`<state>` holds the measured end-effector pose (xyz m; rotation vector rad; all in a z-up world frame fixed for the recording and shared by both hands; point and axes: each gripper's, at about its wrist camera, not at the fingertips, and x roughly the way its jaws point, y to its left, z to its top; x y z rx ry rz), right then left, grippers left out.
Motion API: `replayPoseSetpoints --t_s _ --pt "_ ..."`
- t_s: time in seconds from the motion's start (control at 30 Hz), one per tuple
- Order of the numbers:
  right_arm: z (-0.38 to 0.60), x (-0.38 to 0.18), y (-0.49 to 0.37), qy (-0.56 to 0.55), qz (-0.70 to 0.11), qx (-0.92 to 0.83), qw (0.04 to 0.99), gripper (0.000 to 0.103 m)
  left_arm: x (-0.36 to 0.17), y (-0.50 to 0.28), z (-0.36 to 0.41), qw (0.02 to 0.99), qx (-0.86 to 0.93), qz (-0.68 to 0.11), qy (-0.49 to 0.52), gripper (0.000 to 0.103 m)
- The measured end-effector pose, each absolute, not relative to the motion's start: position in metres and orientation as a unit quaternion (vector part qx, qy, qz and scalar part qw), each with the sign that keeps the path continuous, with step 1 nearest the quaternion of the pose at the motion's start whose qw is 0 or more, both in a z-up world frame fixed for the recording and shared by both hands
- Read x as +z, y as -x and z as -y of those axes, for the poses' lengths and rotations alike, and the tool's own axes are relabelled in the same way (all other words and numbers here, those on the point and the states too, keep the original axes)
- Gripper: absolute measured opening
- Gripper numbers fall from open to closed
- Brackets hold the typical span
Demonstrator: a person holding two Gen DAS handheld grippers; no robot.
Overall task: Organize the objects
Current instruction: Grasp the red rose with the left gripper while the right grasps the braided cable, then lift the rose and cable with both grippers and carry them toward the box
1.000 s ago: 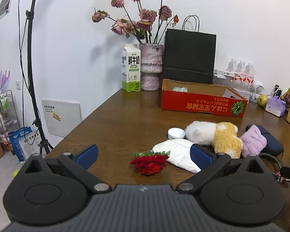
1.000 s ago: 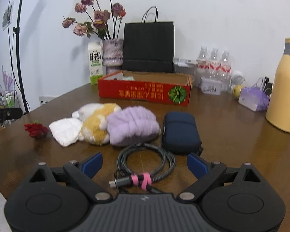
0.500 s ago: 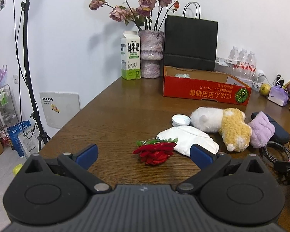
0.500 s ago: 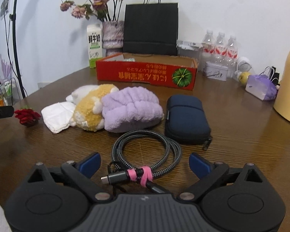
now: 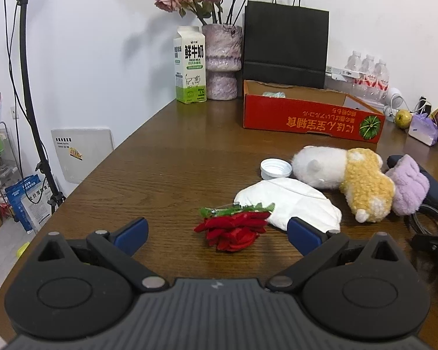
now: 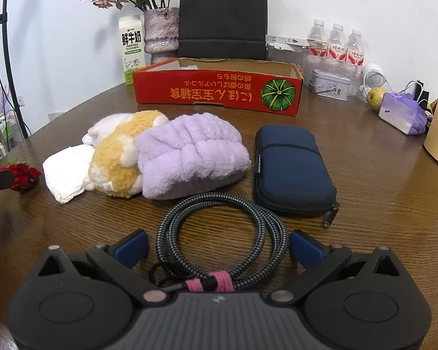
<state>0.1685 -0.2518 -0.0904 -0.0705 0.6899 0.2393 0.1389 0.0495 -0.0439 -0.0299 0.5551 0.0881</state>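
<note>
Both grippers spread, nothing pinched.
Left gripper at rose, stem toward box; right gripper, jaws opening, straddles coiled cable.

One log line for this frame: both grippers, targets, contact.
left gripper: open, red rose between jaws, no contact | right gripper: opening, coiled cable between jaws, not gripped

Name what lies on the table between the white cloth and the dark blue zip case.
A white and tan plush toy and a folded lilac towel, lying between the white cloth and the dark blue zip case; the right wrist view shows it.
</note>
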Motion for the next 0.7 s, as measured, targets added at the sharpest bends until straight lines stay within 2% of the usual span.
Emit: replayPoseSetpoints --t_s 0.17,0.23,0.3,0.37,0.7 --pt "0.252 -0.091 -0.169 0.033 -0.337 0.116 0.934 0.103 -0.051 -0.159 -0.054 0.956 0.058 -0.287 0.036 0.102" --pt "0.252 -0.09 -0.169 0.032 -0.337 0.113 0.934 0.103 -0.053 -0.165 -0.055 0.954 0.053 -0.29 0.046 0.09" --pt "0.252 -0.09 -0.169 0.032 -0.337 0.112 0.934 0.103 -0.057 -0.166 -0.056 0.953 0.037 -0.294 0.059 0.059" --pt "0.252 -0.09 -0.17 0.032 -0.337 0.111 0.934 0.103 -0.059 -0.165 -0.056 0.954 0.025 -0.292 0.063 0.05" --pt "0.252 -0.089 -0.171 0.036 -0.338 0.12 0.933 0.103 -0.057 -0.15 -0.056 0.958 0.019 -0.279 0.058 0.047"
